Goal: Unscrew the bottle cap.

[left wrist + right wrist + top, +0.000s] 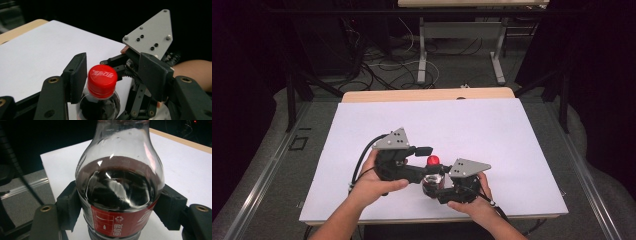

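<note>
Standing upright between the right gripper's (pixel 443 186) jaws, a clear plastic cola bottle (pixel 120 187) is clamped on both sides at its body, level with the top edge of its label. Dark brown liquid fills it to just below the shoulder; the rounded neck above is empty and see-through. Red label (pixel 120 221) wraps the body, white print on it: a recycling symbol plus small characters too blurred to read. Red screw cap (pixel 102 80) on top carries white script lettering, not legible.

Left gripper (pixel 113 75) jaws stand apart on either side of the cap: one pad just beside it, maybe touching, can't tell; the other well off the cap, so not clenched. Cap sits nearer the left-hand jaw in the left gripper view.

High view: bottle stands on the white counter (pixel 512 135) near its front edge, cap visible between the two grippers. Left hand (pixel 374 182) wraps the left gripper from below, jaws aimed across at the cap. Right hand (pixel 474 200) holds the right gripper low, jaws level at the bottle's body. Grey three-cornered plates face up on both.
</note>
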### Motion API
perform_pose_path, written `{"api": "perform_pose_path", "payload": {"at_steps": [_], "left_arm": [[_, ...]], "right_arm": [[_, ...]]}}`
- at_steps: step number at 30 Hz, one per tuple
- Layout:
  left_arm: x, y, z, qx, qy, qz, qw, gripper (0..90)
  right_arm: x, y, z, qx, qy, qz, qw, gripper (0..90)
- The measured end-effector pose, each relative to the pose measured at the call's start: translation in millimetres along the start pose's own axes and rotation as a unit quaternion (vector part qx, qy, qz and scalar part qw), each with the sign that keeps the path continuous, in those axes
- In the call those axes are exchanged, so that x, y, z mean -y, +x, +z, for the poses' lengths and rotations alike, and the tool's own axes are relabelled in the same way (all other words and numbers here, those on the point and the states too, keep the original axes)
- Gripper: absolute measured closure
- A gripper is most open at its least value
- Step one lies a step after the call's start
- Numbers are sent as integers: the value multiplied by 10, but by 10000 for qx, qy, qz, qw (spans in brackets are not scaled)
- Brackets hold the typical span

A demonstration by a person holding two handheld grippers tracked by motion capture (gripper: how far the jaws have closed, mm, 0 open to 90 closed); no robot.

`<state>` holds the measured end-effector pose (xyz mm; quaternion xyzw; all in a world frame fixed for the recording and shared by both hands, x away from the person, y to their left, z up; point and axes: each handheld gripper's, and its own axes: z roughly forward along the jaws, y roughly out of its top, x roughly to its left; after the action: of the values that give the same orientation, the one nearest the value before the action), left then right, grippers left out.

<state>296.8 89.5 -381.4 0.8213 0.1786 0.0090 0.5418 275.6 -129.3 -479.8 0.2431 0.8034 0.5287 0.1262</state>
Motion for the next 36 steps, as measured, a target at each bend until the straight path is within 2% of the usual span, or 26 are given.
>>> {"api": "perform_pose_path", "payload": {"at_steps": [1,4,10,12,13,14,15,16,19,21,23,25,28,29,31,32,33,36], "left_arm": [[1,40,-21,95,59,67,9999,409],[15,128,-66,124,42,150,9998,409],[72,233,-33,609,113,274,9977,438],[86,235,-11,736,162,335,9966,501],[90,231,-2,775,154,355,9962,501],[91,227,4,808,152,347,9960,572],[90,224,9,863,169,328,9956,572],[92,217,17,838,174,345,9957,601],[96,203,26,770,156,345,9963,606],[101,184,32,635,144,308,9974,610],[101,148,45,402,155,201,9989,611],[94,90,63,93,177,99,9998,613],[83,-2,103,-347,131,40,9993,613],[79,-28,111,-519,136,62,9985,614],[84,-107,151,-836,37,-53,9965,614],[87,-146,170,-1015,5,-185,9947,614],[87,-177,186,-1191,3,-217,9926,614],[89,-272,246,-1650,-53,-470,9852,615]], "right_arm": [[0,0,0,0,0,0,10000,299],[-10,17,-2,-106,-19,-42,9999,299],[-17,54,4,-257,-63,-187,9995,299],[-19,67,8,-299,-32,-228,9993,299],[-19,67,8,-299,-32,-228,9993,299],[-15,71,13,-312,-40,-200,9993,299],[-15,71,13,-312,-40,-200,9993,299],[-13,69,16,-298,-35,-199,9994,299],[-10,62,12,-299,4,-188,9994,299],[-10,55,15,-253,22,-158,9996,299],[-6,54,21,-208,4,-118,9997,299],[-2,38,23,-108,28,-48,9999,299],[-3,29,17,-36,78,-34,10000,299],[0,28,20,24,26,0,10000,299],[0,21,16,125,15,31,9999,298],[1,17,16,140,-3,59,9999,299],[3,13,17,193,-13,65,9998,299],[8,7,17,293,71,110,9995,299]]}}
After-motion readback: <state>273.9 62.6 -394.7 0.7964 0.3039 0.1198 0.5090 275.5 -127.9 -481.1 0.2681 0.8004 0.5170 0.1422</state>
